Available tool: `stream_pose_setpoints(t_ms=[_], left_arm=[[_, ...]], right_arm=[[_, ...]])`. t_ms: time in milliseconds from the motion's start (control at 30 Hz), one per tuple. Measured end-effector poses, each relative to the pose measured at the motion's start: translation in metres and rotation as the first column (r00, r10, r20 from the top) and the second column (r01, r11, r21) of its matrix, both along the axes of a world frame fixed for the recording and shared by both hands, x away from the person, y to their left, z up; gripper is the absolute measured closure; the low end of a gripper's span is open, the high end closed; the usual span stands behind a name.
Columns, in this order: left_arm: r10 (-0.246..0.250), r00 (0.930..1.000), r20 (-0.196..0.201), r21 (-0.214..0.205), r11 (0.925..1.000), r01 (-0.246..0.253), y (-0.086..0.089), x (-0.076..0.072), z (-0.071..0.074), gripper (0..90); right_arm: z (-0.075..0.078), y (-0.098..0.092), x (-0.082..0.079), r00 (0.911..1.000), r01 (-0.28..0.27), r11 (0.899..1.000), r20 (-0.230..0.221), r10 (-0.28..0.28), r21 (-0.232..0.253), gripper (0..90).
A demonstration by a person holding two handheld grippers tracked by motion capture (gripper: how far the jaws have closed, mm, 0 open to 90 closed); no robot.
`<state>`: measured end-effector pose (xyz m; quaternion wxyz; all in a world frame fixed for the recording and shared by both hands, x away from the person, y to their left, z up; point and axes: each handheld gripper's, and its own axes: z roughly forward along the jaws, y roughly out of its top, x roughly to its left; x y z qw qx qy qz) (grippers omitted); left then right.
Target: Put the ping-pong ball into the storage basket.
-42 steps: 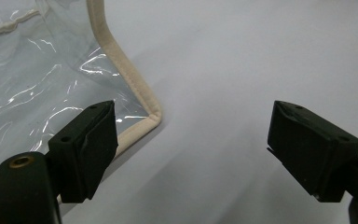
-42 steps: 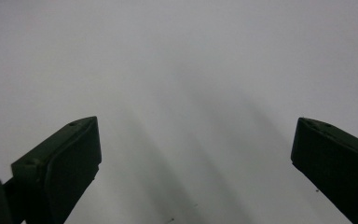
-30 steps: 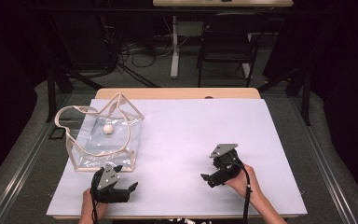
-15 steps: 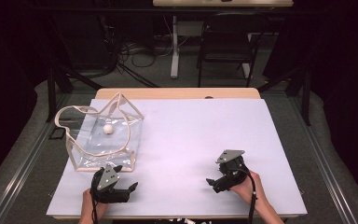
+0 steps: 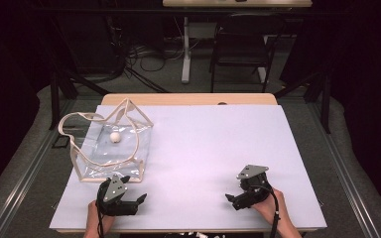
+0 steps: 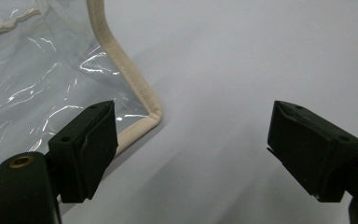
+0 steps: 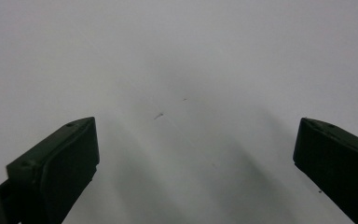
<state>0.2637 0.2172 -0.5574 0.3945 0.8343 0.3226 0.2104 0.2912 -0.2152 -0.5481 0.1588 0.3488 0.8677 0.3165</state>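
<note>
A clear plastic bag (image 5: 110,148) with beige trim and looped handles lies on the left of the white table (image 5: 203,144). A small white ball (image 5: 114,137) sits inside it. My left gripper (image 5: 139,199) rests near the front edge, just in front of the bag, open with nothing between its jaws. In the left gripper view the bag's beige-edged corner (image 6: 142,116) lies close ahead of the left gripper (image 6: 193,144), by the left jaw. My right gripper (image 5: 230,198) rests at the front right, open over bare table, and in the right gripper view the right gripper (image 7: 196,158) has only white surface ahead.
Beyond the table's far edge stand a dark chair (image 5: 240,49) and a white table leg (image 5: 185,49) amid floor cables. A dark metal frame (image 5: 54,94) stands at the left. A small black item (image 5: 59,142) lies on the floor by the table's left edge.
My right gripper has drawn back toward the front right of the table and settled lower. The left gripper, the bag and the ball have stayed put.
</note>
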Motion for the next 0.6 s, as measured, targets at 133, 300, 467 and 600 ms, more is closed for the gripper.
stream_pose_setpoints(t_ms=[133, 300, 467, 600], left_arm=[[0.0, 1.0, 0.0, 0.002, 1.0, 0.0, 0.0, 0.0, 0.0, 16.4], [-0.002, 1.0, 0.0, 0.002, 1.0, 0.002, 0.0, 0.0, 0.0, 16.4], [-0.004, 1.0, -0.001, 0.007, 1.0, 0.004, 0.0, 0.0, 0.0, 16.4], [-0.002, 1.0, -0.001, 0.007, 1.0, 0.002, 0.0, 0.0, 0.0, 16.4]], right_arm=[[-0.001, -0.004, -0.003, 0.9999, 0.01, 1.0, 0.006, -0.01, 0.005, 0.0], [-0.004, -0.008, -0.008, 0.9997, 0.022, 1.0, 0.013, -0.022, 0.009, 0.0], [-0.004, -0.01, -0.01, 0.9994, 0.033, 0.999, 0.014, -0.033, 0.015, 0.0], [-0.004, -0.011, -0.009, 0.9992, 0.036, 0.999, 0.016, -0.036, 0.025, 0.0]])
